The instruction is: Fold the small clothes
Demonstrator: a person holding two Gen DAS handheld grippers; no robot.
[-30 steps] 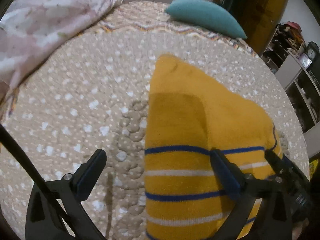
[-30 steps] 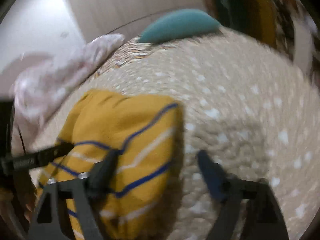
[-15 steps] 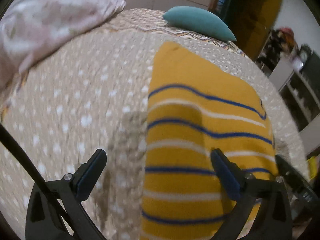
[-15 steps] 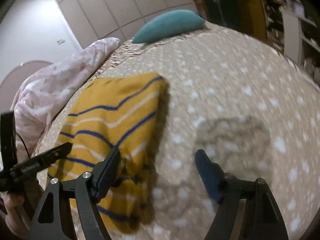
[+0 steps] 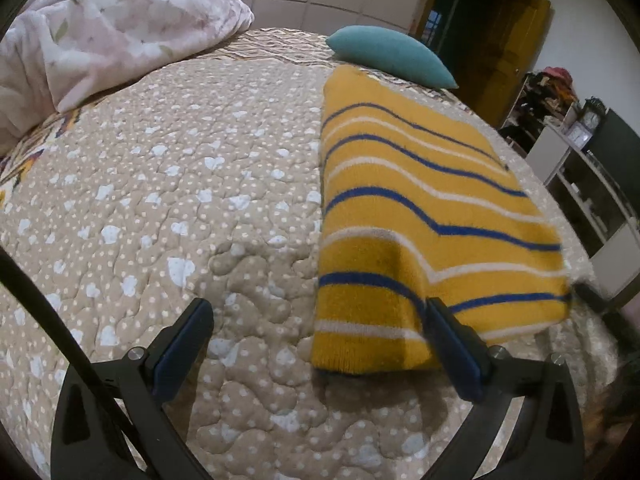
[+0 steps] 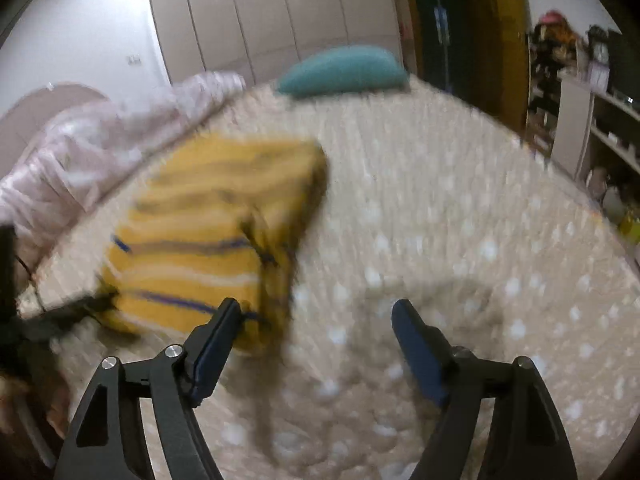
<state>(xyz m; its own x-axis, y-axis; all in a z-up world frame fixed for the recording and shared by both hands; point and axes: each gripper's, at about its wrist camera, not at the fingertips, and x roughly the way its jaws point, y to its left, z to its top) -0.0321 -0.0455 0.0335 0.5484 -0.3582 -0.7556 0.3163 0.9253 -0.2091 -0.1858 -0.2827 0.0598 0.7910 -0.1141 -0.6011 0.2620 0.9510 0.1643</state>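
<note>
Quilt [image 5: 168, 216]: tan bedspread with pale dots and puffy stitching, soft underfoot for the cloth; it should grip knit fabric a little, so dragging may bunch the fold.
Left gripper [image 5: 320, 344]: jaws spread wide, nothing clamped; its right finger overlaps the near edge of the garment in the view, contact unclear.
Garment [image 5: 420, 216]: mustard knit with blue and white stripes, folded into a compact oblong, lying on the quilt to the right of center in the left wrist view.
Handling: looks light, limp and thick-piled; not fragile, not slippery; layers can slide apart if lifted by 1 ply only.
Where to hold: likely at the 2 near corners, pinching through all layers at the ribbed hem, 1 gripper on each.
Right gripper [image 6: 316, 320]: jaws wide apart and empty, held over bare quilt just right of the garment; this view is motion-blurred.
Pink duvet [image 5: 100, 36]: heaped at the far left of the bed, well apart from the garment.
Teal pillow [image 5: 392, 56]: at the head of the bed, just beyond the garment's far end.
Room: pale wardrobe doors behind, dark doorway and cluttered shelves at right.
</note>
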